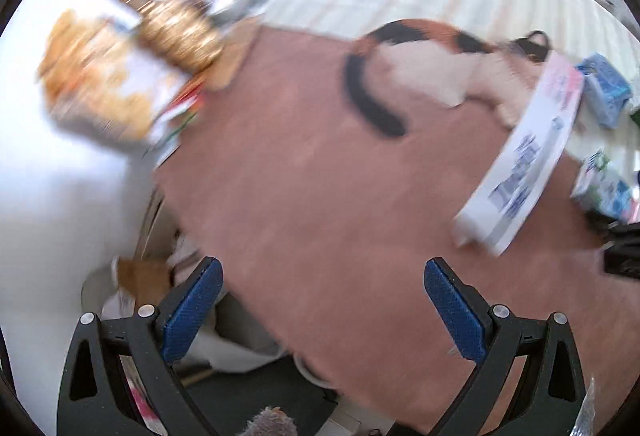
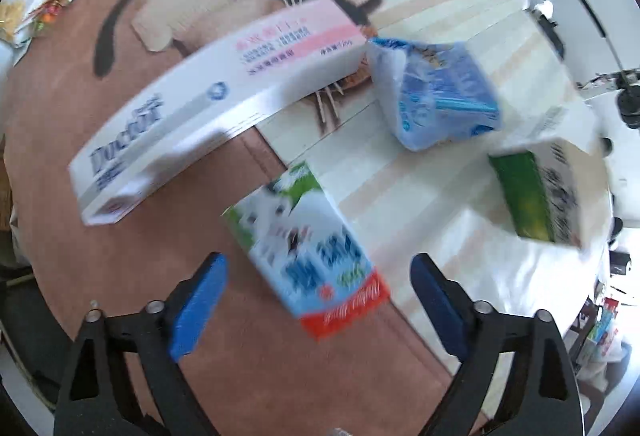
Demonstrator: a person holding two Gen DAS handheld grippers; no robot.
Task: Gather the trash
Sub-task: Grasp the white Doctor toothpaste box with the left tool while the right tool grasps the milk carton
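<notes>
Trash lies scattered on a cat-pattern rug (image 2: 80, 195), and all of it is cardboard packaging. Largest is 1 long white toothpaste box (image 2: 216, 103) lying half on the brown part of the rug. Next come 3 drink cartons: 1 green-and-white carton (image 2: 544, 191) at the right, 1 crushed blue carton (image 2: 436, 95) just beside the toothpaste box's far end, and 1 milk carton with a red end (image 2: 308, 256) nearest the right gripper (image 2: 320, 300). At the rug's far corner, 1 printed snack bag (image 1: 108, 83) and 1 gold tin (image 1: 180, 31) sit together; whether they count as trash I cannot tell.

Both tools are empty. The right gripper's jaws stand fairly wide, with the milk carton below and between them but untouched. The left gripper (image 1: 324, 312) is spread wide over bare rug.

Judging the risks: both views are smeared, so a grab made at this speed could clip the milk carton's edge and knock it sideways instead of straddling it. The carton lies diagonal to the jaws, so the pads might pinch corners and let it twist out. Thin, emptied card may also buckle under a hard squeeze.
</notes>
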